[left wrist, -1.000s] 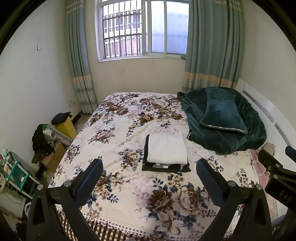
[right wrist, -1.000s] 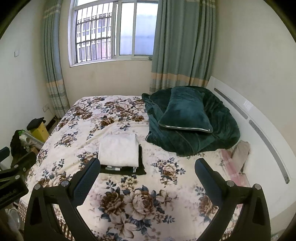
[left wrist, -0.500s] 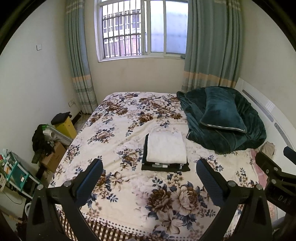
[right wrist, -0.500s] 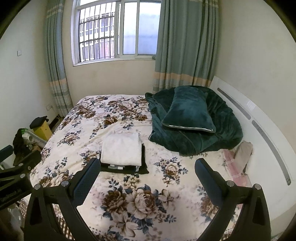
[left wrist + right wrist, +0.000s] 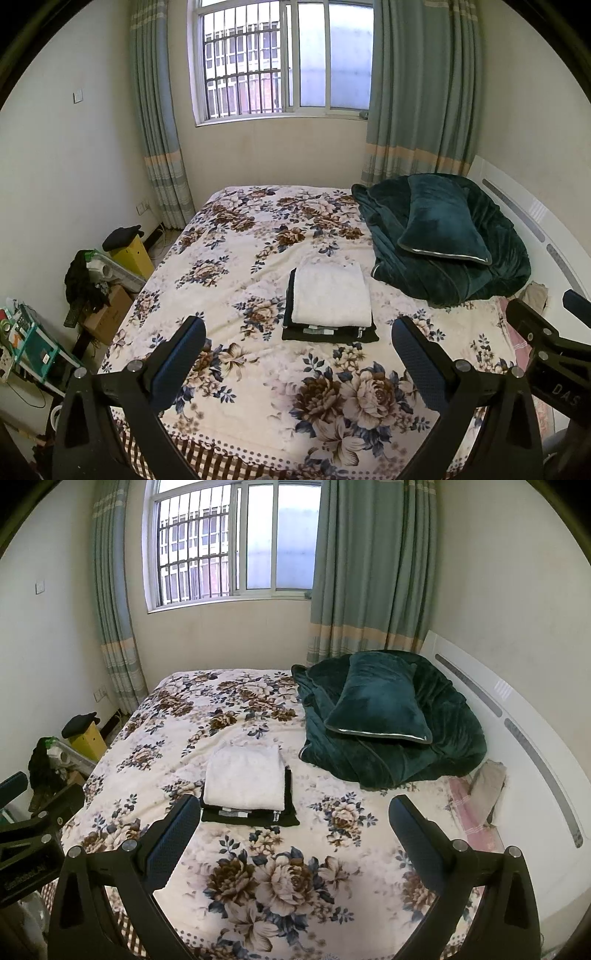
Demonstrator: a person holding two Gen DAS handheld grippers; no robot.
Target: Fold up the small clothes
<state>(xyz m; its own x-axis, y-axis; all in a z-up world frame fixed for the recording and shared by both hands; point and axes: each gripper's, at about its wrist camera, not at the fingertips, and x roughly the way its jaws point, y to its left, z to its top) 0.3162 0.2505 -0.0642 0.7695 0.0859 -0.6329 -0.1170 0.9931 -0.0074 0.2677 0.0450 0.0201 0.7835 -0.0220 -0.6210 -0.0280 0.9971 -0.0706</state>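
Note:
A folded white garment [image 5: 331, 295] lies on top of folded black clothes [image 5: 328, 333] in a neat stack in the middle of the floral bedspread [image 5: 258, 369]. The stack also shows in the right wrist view, white piece [image 5: 245, 777] over black pieces [image 5: 251, 818]. My left gripper [image 5: 298, 354] is open and empty, held above the near end of the bed, well short of the stack. My right gripper [image 5: 291, 832] is open and empty, also back from the stack. The right gripper's body shows at the right edge of the left wrist view [image 5: 546, 350].
A dark green blanket [image 5: 461, 273] with a green pillow [image 5: 443, 225] is heaped at the bed's right by the white headboard [image 5: 517, 731]. A yellow box [image 5: 131, 253], a cardboard box [image 5: 107, 314] and clutter stand on the floor at left. A window and curtains are behind.
Both grippers have drifted slightly back from the bed, so the stack sits a little farther away. Both stay open and empty. The stack has not moved.

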